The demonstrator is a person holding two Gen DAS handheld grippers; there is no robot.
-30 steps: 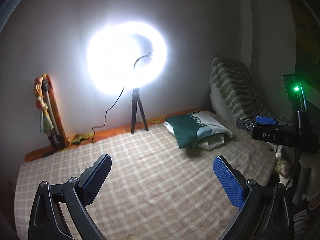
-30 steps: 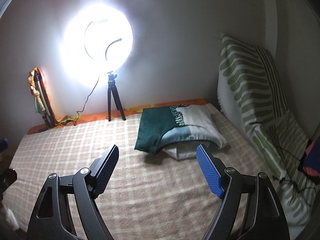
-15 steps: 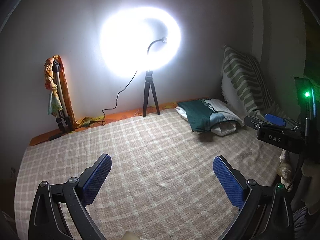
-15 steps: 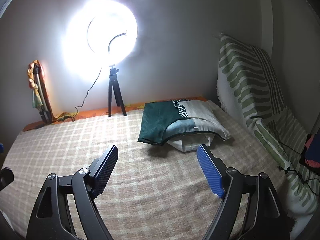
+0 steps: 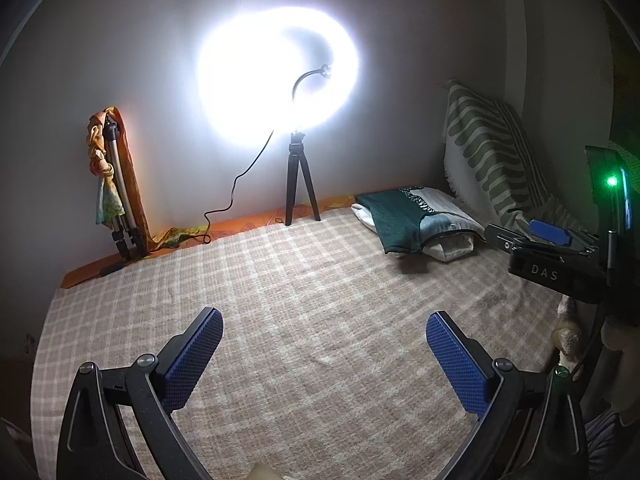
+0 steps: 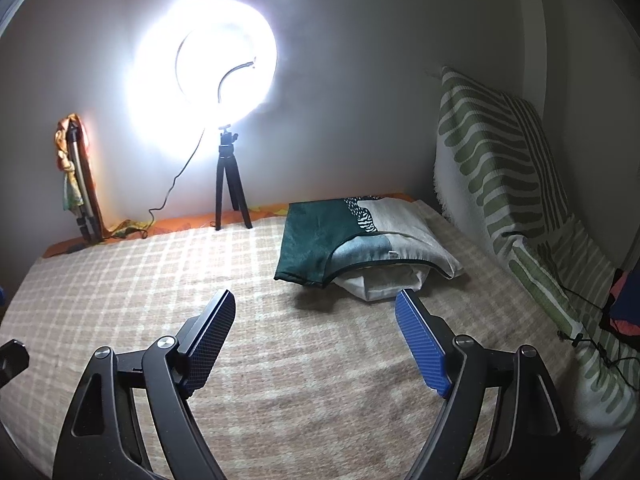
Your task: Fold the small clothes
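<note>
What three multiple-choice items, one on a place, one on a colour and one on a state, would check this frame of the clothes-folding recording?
1. Where does the stack of folded clothes lie on the checked bedcover?
A. at the far side, near the striped cushion
B. between the left tongs
C. under the tripod

2. What colour is the top garment's left part?
A. orange
B. dark green
C. red

3. How do the right tongs stand?
A. shut on a garment
B. shut, holding nothing
C. open, holding nothing

Answers: 1 A, the stack sits beside the cushion, right of the tripod. 2 B, that part is dark green. 3 C, the pads are spread wide over bare bedcover.
</note>
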